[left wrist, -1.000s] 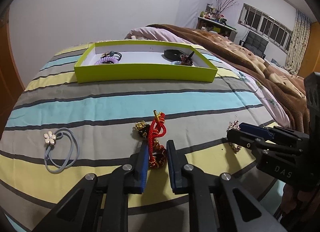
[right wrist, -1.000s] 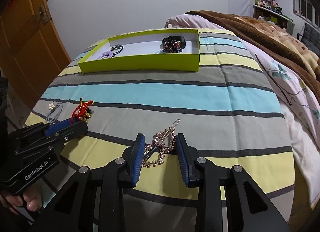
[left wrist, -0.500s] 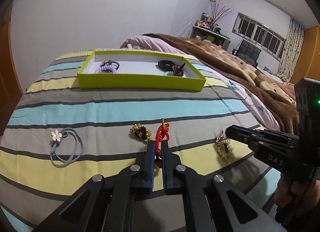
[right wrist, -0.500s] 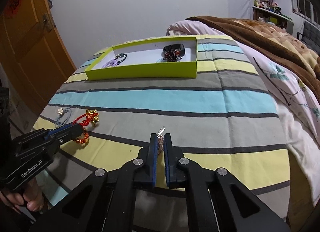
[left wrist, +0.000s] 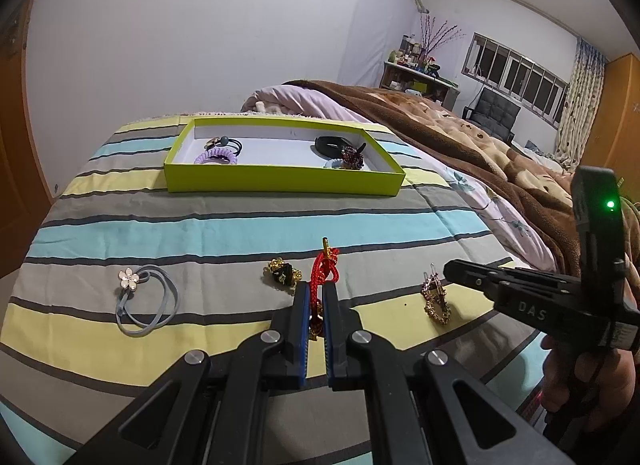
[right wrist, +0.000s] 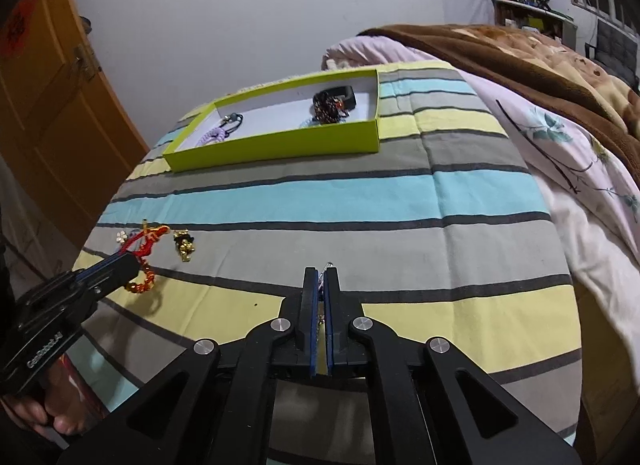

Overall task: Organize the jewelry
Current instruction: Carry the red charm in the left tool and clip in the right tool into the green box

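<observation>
My left gripper [left wrist: 315,291] is shut on a red cord bracelet with gold beads [left wrist: 325,271] and holds it above the striped bedspread; it also shows in the right wrist view [right wrist: 146,243]. My right gripper [right wrist: 321,279] is shut on a rose-gold hair clip with chain [right wrist: 328,265], which hangs from it in the left wrist view [left wrist: 436,299]. The lime-green tray [left wrist: 280,181] lies farther up the bed and holds several hair ties and a black band. It also shows in the right wrist view [right wrist: 276,145].
A grey hair tie with a white flower [left wrist: 140,297] and a small black-and-gold piece [left wrist: 283,273] lie on the bedspread near the left gripper. A brown blanket [left wrist: 460,133] covers the bed's right side. An orange door [right wrist: 48,105] stands left.
Both grippers have closed on their pieces and lifted them off the bedspread. Both views have risen and pulled back, and the tray looks farther away.
</observation>
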Demonstrator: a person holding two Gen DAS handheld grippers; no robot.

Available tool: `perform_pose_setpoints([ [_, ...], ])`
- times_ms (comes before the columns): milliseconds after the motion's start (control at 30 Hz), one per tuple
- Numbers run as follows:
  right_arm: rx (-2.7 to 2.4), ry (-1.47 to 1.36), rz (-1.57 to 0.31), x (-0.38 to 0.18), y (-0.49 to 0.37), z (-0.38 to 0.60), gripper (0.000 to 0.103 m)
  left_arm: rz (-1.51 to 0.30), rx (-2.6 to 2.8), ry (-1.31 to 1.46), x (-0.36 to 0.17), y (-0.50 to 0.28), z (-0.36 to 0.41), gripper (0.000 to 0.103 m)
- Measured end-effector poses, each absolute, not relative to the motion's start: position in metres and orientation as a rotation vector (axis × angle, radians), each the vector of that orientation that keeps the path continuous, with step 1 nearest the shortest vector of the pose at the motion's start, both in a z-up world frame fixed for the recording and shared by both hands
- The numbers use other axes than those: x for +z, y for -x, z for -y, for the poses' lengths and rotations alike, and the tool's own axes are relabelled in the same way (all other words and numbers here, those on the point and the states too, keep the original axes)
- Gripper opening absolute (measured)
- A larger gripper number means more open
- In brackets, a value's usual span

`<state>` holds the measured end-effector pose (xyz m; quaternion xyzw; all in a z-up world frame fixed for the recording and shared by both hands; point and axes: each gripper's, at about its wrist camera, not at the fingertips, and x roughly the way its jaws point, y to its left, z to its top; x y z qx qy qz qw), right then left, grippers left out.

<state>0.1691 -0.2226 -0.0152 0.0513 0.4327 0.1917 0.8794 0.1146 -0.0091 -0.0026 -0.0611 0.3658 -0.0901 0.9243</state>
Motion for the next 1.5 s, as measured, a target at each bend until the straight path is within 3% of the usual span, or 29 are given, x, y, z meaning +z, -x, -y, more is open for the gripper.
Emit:
perform_pose_setpoints([
  [133,0.401,-0.104,-0.918,-0.019,-0.173,0.216,0.011,-0.752,-0.184,0.126,-0.003,-0.115,0.007,0.006],
  [233,0.393,-0.086,-0.933,-0.022,-0.176,0.211,0.011,-0.754,-0.185,0.128,-0.003,-0.115,0.006,0.006],
  [600,0.364,0.008,-0.972,-0.027,-0.189,0.2,0.011,-0.762,-0.19,0.129,-0.006,-0.117,0.005,0.006],
  [667,0.368,0.019,-0.973,-0.026,-0.189,0.199,0.005,-0.762,-0.19,0.128,-0.006,-0.119,0.005,0.006],
  [833,0.382,0.024,-0.961,-0.024,-0.188,0.201,0.004,-0.759,-0.187,0.128,-0.006,-0.119,0.005,0.006],
  [1500,0.488,-0.052,-0.803,0.028,-0.197,0.204,0.004,-0.685,-0.172,0.078,0.027,-0.145,-0.004,0.006],
])
